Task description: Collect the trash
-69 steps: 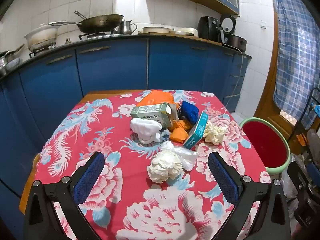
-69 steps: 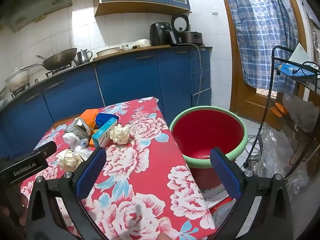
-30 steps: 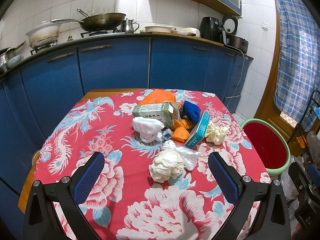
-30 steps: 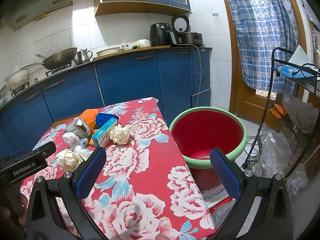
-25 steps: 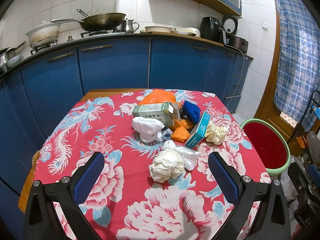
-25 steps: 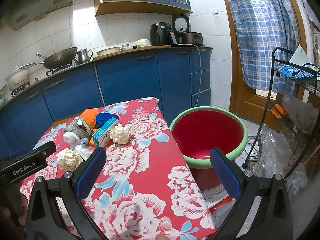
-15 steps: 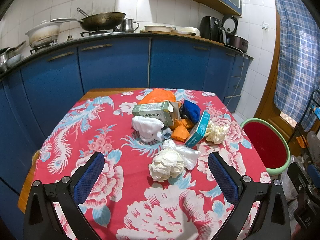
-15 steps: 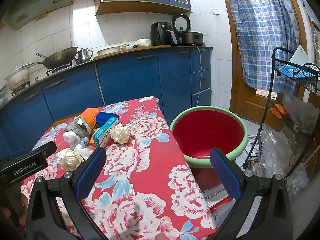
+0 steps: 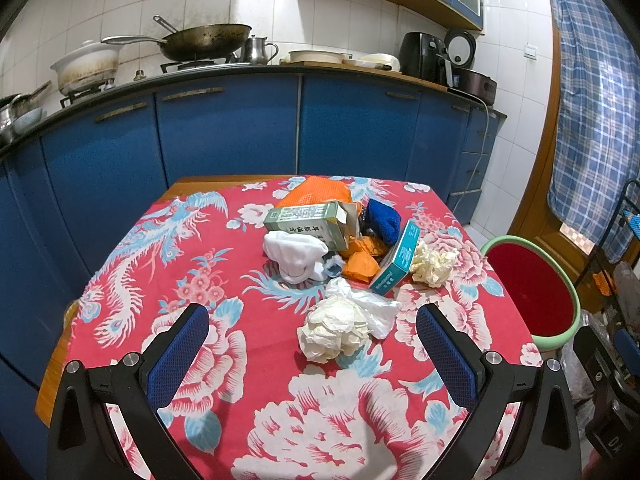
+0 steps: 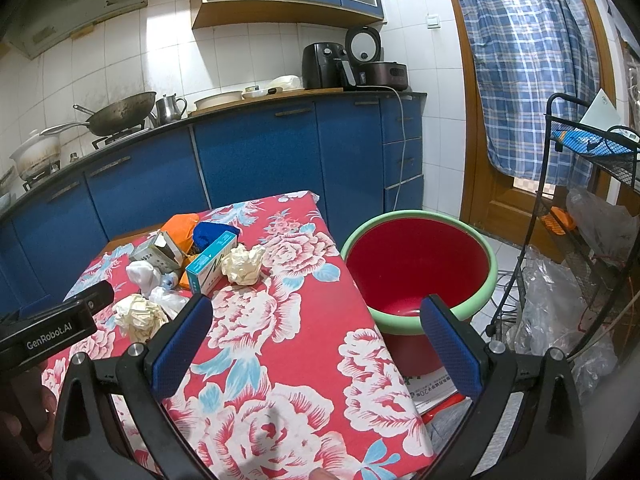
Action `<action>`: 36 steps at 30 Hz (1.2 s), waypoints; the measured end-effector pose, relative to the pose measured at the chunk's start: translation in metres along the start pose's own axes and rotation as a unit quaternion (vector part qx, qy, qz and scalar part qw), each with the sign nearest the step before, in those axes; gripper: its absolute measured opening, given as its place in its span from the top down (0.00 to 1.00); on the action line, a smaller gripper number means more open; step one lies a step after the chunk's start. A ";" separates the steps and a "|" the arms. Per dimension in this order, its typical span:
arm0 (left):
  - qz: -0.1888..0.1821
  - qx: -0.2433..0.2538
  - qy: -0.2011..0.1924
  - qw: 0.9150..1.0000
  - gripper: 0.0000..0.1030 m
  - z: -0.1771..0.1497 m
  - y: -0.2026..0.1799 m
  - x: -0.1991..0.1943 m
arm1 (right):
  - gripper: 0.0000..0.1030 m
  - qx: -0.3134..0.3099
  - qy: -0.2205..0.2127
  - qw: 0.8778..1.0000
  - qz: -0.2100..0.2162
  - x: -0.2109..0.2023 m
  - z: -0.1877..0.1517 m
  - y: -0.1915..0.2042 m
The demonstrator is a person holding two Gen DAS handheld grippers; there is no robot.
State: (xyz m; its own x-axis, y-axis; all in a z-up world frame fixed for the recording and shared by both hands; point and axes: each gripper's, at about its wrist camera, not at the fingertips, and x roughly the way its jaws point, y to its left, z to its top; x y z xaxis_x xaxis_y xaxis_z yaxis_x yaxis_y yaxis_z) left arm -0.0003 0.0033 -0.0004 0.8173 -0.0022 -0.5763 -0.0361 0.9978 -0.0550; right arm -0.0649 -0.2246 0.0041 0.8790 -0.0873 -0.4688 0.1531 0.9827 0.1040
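A pile of trash lies mid-table on the red floral cloth: a crumpled paper ball nearest me, a white cloth wad, a green carton, orange scraps, a teal box and a second paper ball. My left gripper is open and empty, its jaws straddling the near paper ball from just short of it. My right gripper is open and empty over the table's right edge. The red basin with a green rim stands on the floor right of the table.
Blue kitchen cabinets run behind the table, with a wok and pots on the counter. A black wire rack and plastic bags stand right of the basin. The left gripper's body shows in the right wrist view.
The left gripper has drifted very slightly; the pile sits a touch differently in its view. The right gripper has not visibly moved. Both stay open.
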 end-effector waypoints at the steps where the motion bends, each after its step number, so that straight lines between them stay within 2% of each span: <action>1: 0.000 0.000 0.000 1.000 0.00 0.000 0.000 0.000 | 0.01 0.000 0.000 1.000 0.000 0.000 0.000 0.000; 14: 0.000 0.000 0.001 1.000 0.00 0.000 0.000 0.000 | 0.01 0.000 0.001 1.000 0.000 0.000 0.000 0.000; 21: 0.002 0.001 0.006 1.000 0.00 -0.011 -0.001 0.005 | 0.01 0.000 0.004 1.000 0.000 0.003 -0.005 0.002; 36: 0.005 0.004 0.048 0.999 0.00 -0.012 0.000 0.036 | 0.01 0.000 0.025 1.000 0.004 0.018 -0.012 0.000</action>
State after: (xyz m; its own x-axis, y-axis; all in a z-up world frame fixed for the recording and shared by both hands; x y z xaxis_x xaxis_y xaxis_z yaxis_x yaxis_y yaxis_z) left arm 0.0216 0.0027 -0.0311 0.7575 0.0014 -0.6528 -0.0382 0.9984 -0.0422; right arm -0.0542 -0.2245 -0.0148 0.8565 -0.0706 -0.5113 0.1454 0.9835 0.1076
